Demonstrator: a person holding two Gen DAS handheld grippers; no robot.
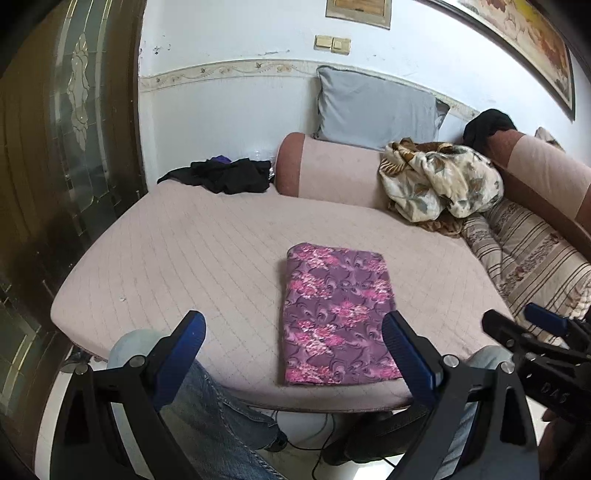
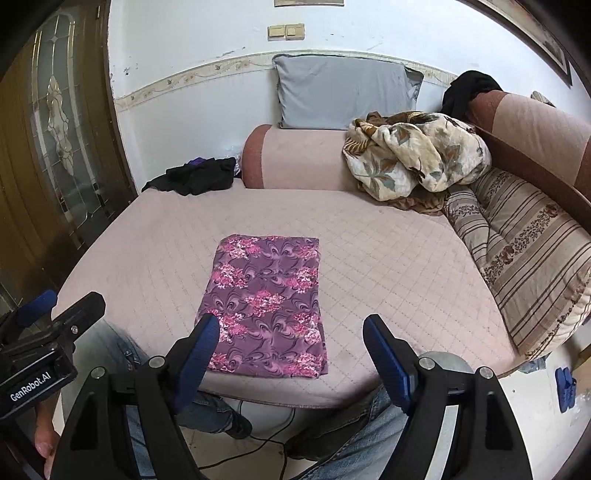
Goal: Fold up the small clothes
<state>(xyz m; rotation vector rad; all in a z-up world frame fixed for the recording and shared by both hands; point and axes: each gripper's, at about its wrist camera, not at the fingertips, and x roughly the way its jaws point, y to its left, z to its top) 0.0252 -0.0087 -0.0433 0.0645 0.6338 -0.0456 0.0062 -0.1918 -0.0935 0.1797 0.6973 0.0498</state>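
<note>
Quick tally: one folded purple floral cloth (image 2: pixel 264 306) lies on the bed (image 2: pixel 388 258). One grey pillow (image 2: pixel 343 96) leans on the wall, one striped cushion (image 2: pixel 524 258) sits at the right. One crumpled floral blanket (image 2: pixel 413 158), two dark piles of clothes: one at the far left corner (image 2: pixel 195 177), one on the backrest (image 2: pixel 469 88). Two light switches (image 2: pixel 286 32) on the wall. Two grippers, left (image 1: pixel 293 332) and right (image 2: pixel 288 336), two blue-padded fingers each. Two denim-clad knees, one cable on the floor (image 2: pixel 258 443).

Matt printed cloth (image 2: pixel 264 306), quilted fabric cover (image 2: pixel 388 266), seemingly ribbed fingers (image 2: pixel 388 363)
</note>
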